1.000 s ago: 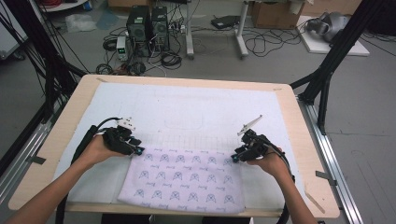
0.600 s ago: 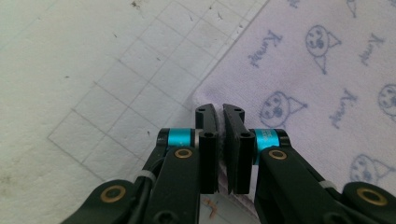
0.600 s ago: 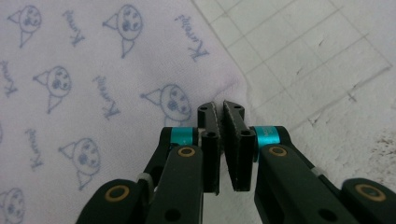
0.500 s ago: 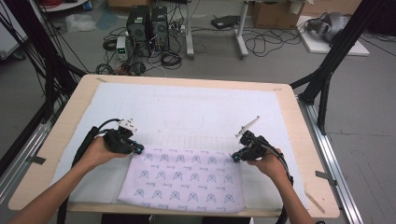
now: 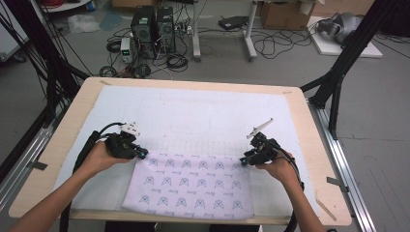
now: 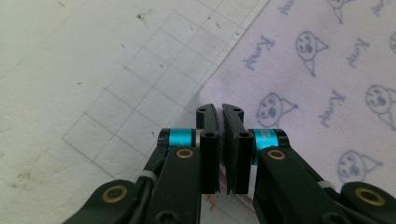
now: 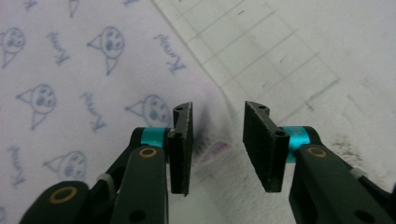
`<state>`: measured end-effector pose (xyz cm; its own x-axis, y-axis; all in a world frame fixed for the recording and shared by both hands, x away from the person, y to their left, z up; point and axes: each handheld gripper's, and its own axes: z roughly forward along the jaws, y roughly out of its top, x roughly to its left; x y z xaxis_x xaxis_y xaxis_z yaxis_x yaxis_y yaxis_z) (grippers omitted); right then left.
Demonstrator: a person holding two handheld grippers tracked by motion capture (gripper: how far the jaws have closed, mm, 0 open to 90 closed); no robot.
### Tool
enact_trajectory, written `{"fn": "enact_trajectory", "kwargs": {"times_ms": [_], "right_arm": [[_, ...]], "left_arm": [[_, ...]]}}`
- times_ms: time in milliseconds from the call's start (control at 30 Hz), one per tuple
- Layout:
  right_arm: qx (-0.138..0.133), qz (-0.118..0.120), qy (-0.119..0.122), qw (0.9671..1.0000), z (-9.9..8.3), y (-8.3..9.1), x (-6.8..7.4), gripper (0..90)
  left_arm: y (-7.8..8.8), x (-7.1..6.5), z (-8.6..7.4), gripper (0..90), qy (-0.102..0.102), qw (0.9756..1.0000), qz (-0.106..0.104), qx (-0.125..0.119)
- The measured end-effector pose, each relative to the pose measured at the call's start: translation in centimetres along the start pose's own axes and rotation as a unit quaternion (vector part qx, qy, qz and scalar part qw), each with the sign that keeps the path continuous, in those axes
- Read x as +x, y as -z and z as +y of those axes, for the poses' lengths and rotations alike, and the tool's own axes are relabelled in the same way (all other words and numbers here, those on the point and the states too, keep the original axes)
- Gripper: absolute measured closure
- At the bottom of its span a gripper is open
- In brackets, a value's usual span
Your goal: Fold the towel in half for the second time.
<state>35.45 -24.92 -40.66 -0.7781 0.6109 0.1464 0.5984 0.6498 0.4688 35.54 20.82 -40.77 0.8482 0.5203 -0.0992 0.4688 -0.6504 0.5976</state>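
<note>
Two cloth [image 5: 191, 182] corners — left gripper [image 6: 220, 112] clamps one, hiding it; right gripper [image 7: 215, 114] fingers just opened, straddling theirs.

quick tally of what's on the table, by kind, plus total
Lilac cloth printed with small blue faces: 1
White padded mat with a drawn grid: 1
Black two-jaw grippers, hand-held: 2, the left gripper and the right gripper
Total: 4
</note>
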Motion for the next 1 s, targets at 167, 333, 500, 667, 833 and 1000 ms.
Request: {"fn": "enact_trajectory", "kwargs": {"times_ms": [167,333,500,667,833,1000], "right_arm": [[0.007,0.008,-0.007,0.9999,0.1,-0.3,-0.4,62.6],[0.025,0.034,-0.017,0.9990,0.3,-0.9,-0.6,81.1],[0.029,0.036,-0.037,0.9982,0.4,-0.9,-0.4,87.3],[0.021,0.024,-0.040,0.9987,0.4,-0.4,-0.3,87.7],[0.001,0.004,-0.030,0.9995,0.6,0.4,-0.2,87.8],[-0.019,-0.022,-0.021,0.9994,1.3,1.1,-0.1,87.8]], "left_arm": [[-0.1,0.0,0.0,85.4,-0.004,1.0000,-0.001,0.002],[-0.1,0.0,0.0,85.4,-0.004,1.0000,0.000,0.000],[-0.1,-0.1,0.0,85.4,-0.004,1.0000,0.002,0.000],[0.2,0.0,0.0,85.6,-0.003,0.9999,0.006,-0.008],[0.7,0.0,0.3,85.8,-0.006,0.9998,0.012,-0.016],[1.3,0.4,0.8,85.8,-0.003,0.9993,0.021,-0.030]]}}
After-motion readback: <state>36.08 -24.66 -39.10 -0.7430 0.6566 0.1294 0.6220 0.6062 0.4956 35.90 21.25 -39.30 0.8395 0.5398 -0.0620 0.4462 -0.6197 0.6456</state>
